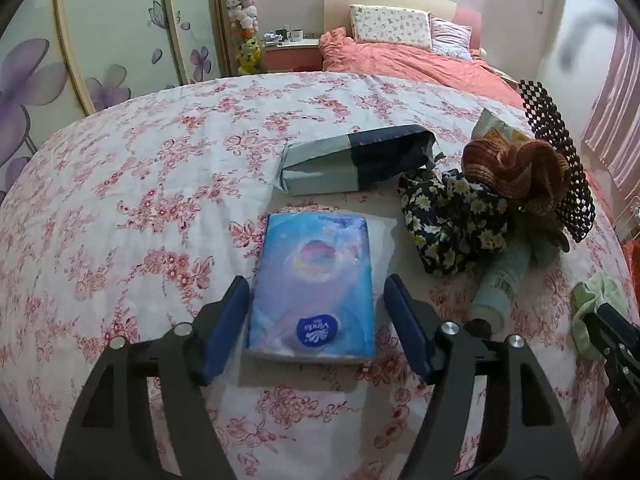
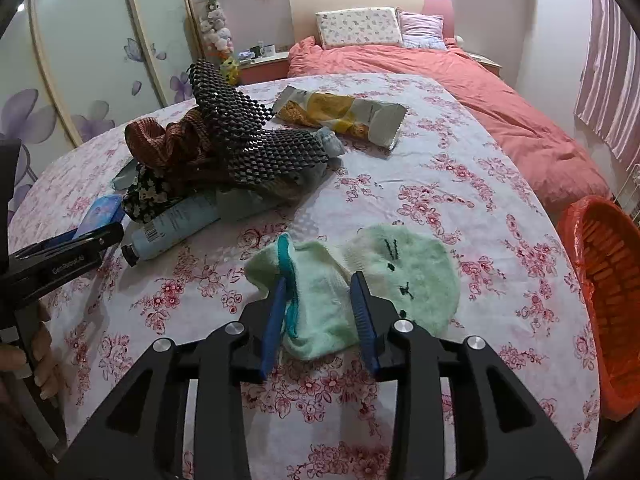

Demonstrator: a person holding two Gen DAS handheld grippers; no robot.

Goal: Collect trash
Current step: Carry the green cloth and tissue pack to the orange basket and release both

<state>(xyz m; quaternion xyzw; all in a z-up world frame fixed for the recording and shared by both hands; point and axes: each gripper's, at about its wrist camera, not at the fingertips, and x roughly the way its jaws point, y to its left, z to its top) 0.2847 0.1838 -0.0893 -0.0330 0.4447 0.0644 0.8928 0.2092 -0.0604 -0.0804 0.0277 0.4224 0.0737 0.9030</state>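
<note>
Right wrist: bottle (image 2: 176,222) beside clothes pile (image 2: 224,152)

Bed with coral duvet (image 2: 500,112) upper right, floral pillow (image 2: 358,26) at its head. Plush toy stack (image 2: 214,26) upper centre-left; wardrobe doors with purple flowers (image 1: 36,80) far left. Striped pink curtain (image 2: 612,80) at right edge.

light: dim, soft indoor (pinkish) | shadows: faint; edges: fisheye-warped, dark corners
</note>
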